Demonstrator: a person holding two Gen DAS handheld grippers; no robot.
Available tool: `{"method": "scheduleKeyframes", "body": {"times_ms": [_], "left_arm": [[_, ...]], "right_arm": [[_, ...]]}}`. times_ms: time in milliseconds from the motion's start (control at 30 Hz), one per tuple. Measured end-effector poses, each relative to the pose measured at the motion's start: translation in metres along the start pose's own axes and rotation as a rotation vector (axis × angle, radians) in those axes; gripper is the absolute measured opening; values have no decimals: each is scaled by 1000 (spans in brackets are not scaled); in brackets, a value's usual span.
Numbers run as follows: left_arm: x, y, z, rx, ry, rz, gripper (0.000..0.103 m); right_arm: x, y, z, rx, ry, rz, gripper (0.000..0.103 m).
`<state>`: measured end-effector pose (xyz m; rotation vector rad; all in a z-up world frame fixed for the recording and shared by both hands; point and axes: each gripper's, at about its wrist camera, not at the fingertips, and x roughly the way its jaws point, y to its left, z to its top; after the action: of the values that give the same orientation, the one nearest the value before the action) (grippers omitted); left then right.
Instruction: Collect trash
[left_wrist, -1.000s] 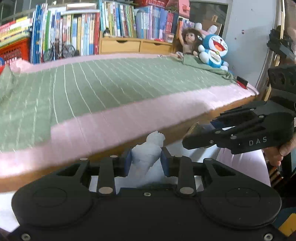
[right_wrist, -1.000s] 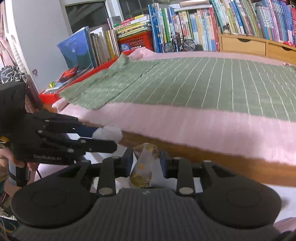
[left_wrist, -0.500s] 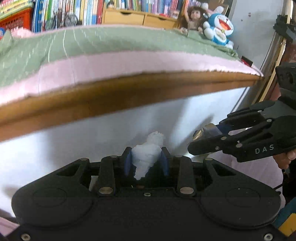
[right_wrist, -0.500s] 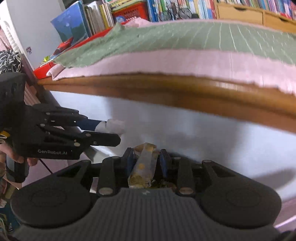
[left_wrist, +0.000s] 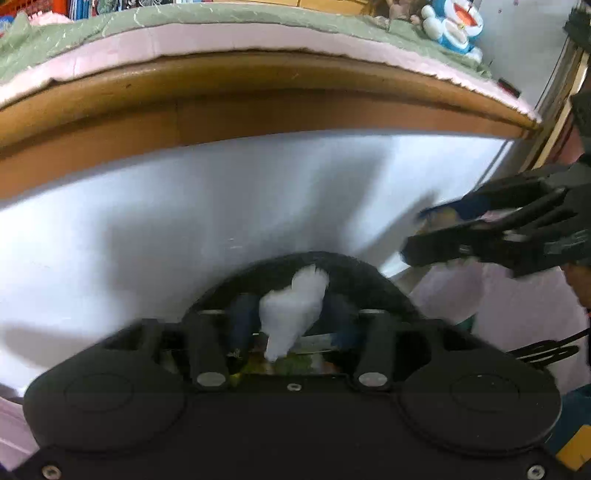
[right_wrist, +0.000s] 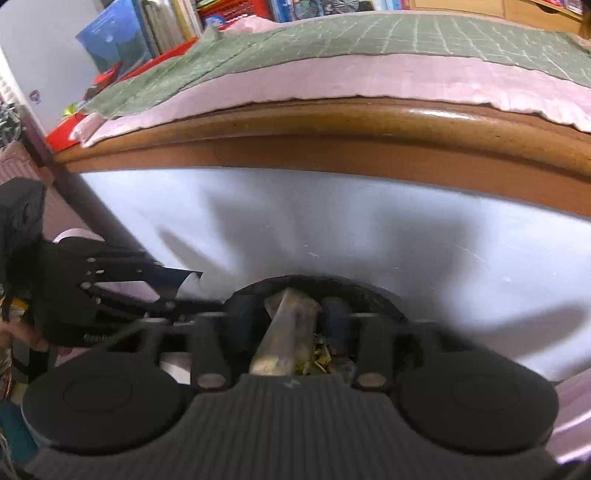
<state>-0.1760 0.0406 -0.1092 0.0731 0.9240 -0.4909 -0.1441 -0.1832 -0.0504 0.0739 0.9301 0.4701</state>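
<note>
below the bed rail, over the dark bin, our opening left gripper and opening right gripper release a white tissue wad and a crumpled wrapper, both still between the fingers.

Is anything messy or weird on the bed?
Yes, a little. The green blanket lies crooked and rumpled at one corner, so the pink sheet shows along the wooden bed edge. That sheet's edge looks wavy and uneven. Nothing looks spilled or broken.

A green blanket lined with thin white stripes is laid over a pink sheet. The bed rail is seen in warm brown, the tissue wad in plain white, and the wrapper in tan-yellow.
</note>
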Motion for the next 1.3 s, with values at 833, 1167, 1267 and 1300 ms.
{"method": "scheduleKeyframes", "body": {"times_ms": [833, 1167, 1267, 1300], "left_arm": [[54, 3, -33, -224, 292, 214, 103], [69, 0, -44, -225, 365, 231, 103], [73, 1, -45, -228, 369, 232, 103], [75, 1, -46, -232, 371, 233, 103]], "right_arm": [[64, -7, -37, 78, 299, -134, 103], [77, -14, -54, 100, 379, -188, 103], [78, -16, -53, 110, 385, -190, 103], [81, -16, -55, 112, 388, -190, 103]]}}
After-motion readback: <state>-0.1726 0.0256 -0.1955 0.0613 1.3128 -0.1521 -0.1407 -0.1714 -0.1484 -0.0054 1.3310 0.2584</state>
